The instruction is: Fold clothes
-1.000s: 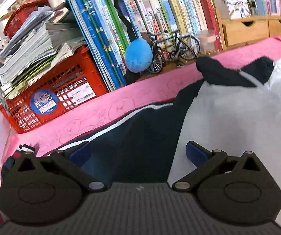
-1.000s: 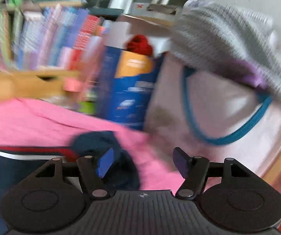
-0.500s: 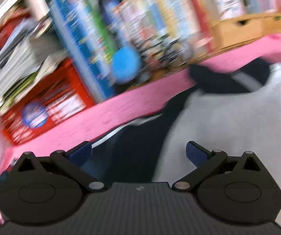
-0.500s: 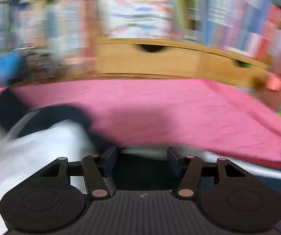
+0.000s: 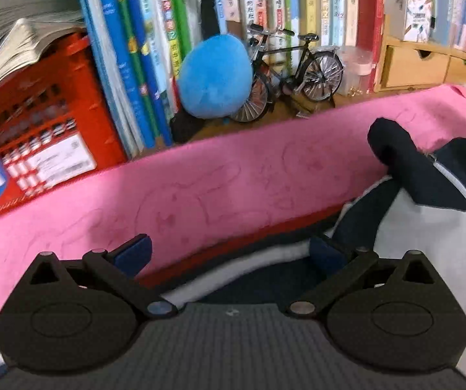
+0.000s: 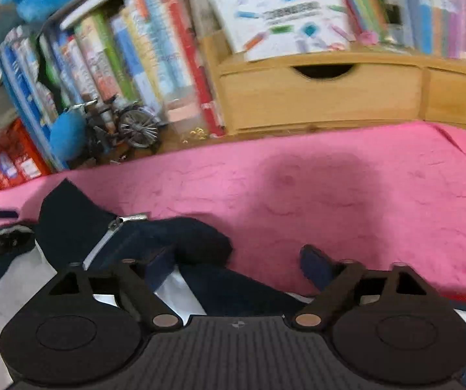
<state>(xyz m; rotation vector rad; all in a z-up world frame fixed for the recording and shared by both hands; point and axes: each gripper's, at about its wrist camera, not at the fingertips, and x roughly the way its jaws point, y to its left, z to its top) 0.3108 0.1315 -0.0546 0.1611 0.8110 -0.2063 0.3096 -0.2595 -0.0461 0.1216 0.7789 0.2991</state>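
A navy and white jacket (image 5: 428,227) with red and white stripes lies on the pink cloth (image 5: 200,191). Its navy collar (image 5: 392,143) stands up at the right. My left gripper (image 5: 229,253) is open, low over the jacket's striped left shoulder edge. In the right wrist view the jacket (image 6: 80,224) shows its collar and zipper. My right gripper (image 6: 233,263) is open, low over the jacket's right shoulder beside the collar. Neither gripper holds anything.
Behind the pink cloth (image 6: 346,188) stand rows of books (image 5: 142,48), a red crate (image 5: 38,107), a blue plush ball (image 5: 215,81), a model bicycle (image 5: 294,68) and wooden drawers (image 6: 320,94).
Both grippers swung and came down toward the jacket's top edge. The right gripper turned left from the bag side to face the bookshelf. Both stayed open.
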